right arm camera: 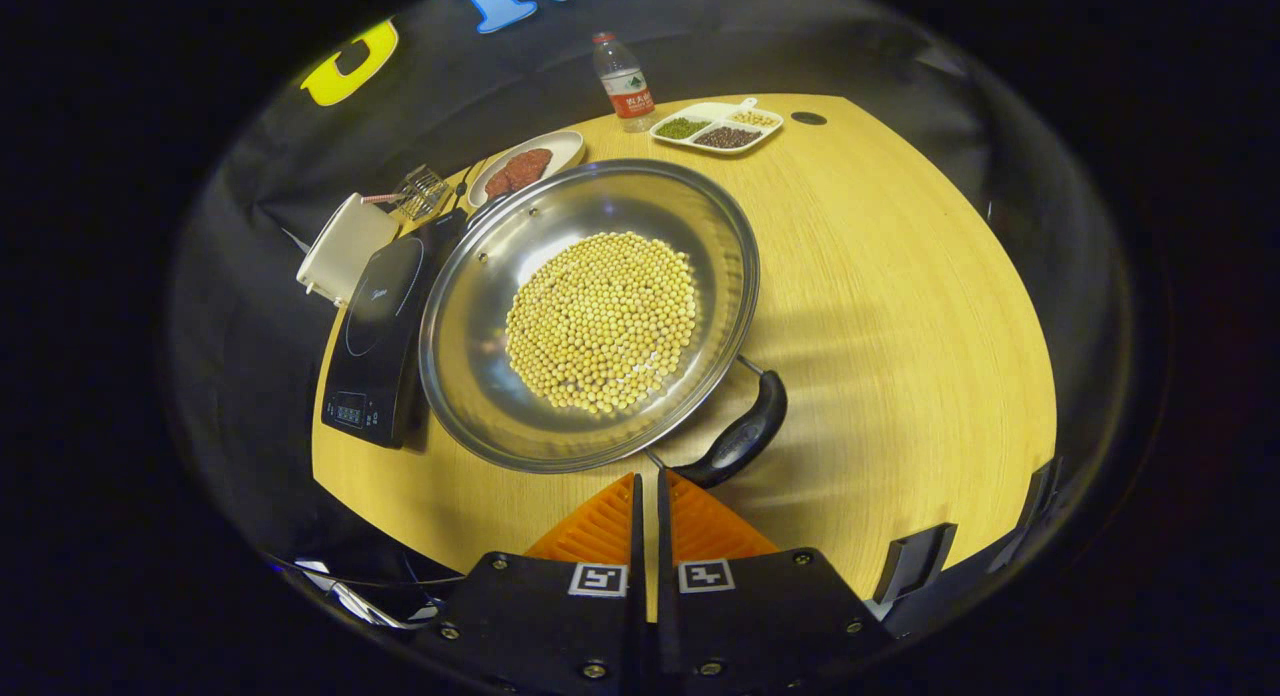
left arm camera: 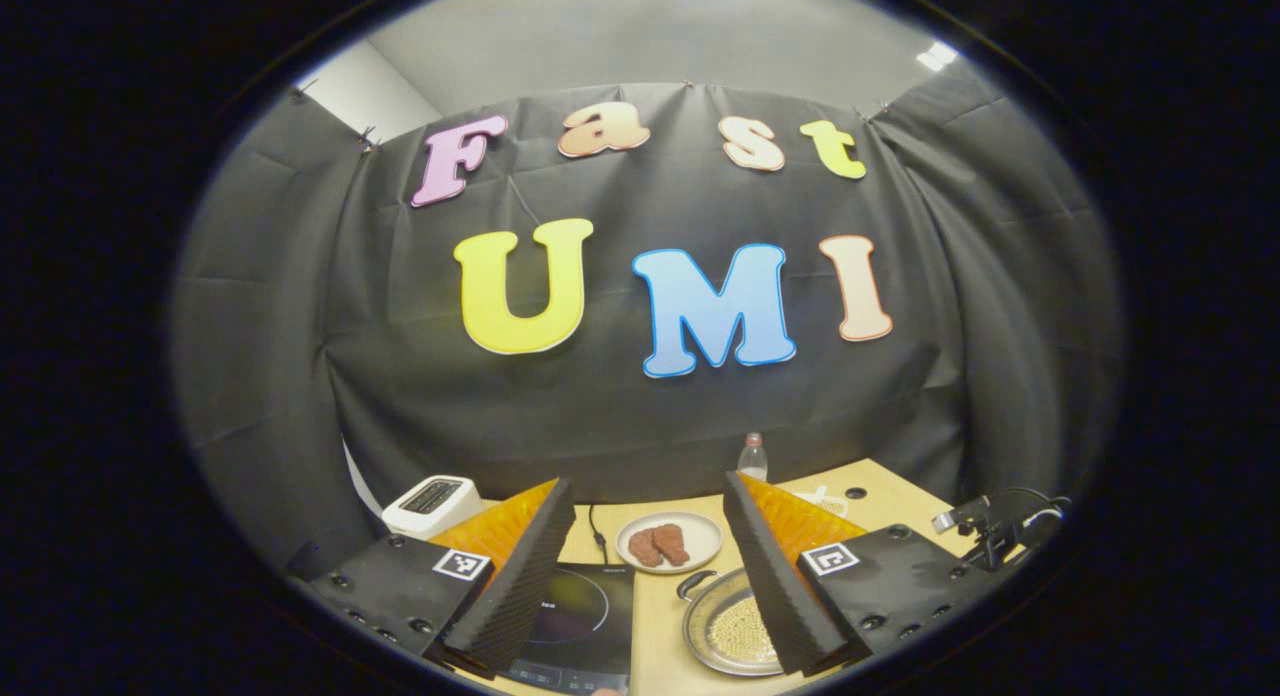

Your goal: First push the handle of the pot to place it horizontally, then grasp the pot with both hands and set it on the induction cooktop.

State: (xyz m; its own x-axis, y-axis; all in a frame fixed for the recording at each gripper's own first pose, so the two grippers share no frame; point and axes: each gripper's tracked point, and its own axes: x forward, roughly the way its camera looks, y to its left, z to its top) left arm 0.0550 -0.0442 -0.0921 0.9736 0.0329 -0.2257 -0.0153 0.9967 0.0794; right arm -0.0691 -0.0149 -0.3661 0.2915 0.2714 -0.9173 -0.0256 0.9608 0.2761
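Black cloth wall [left arm camera: 640, 416] behind a light wooden table [right arm camera: 900, 306].
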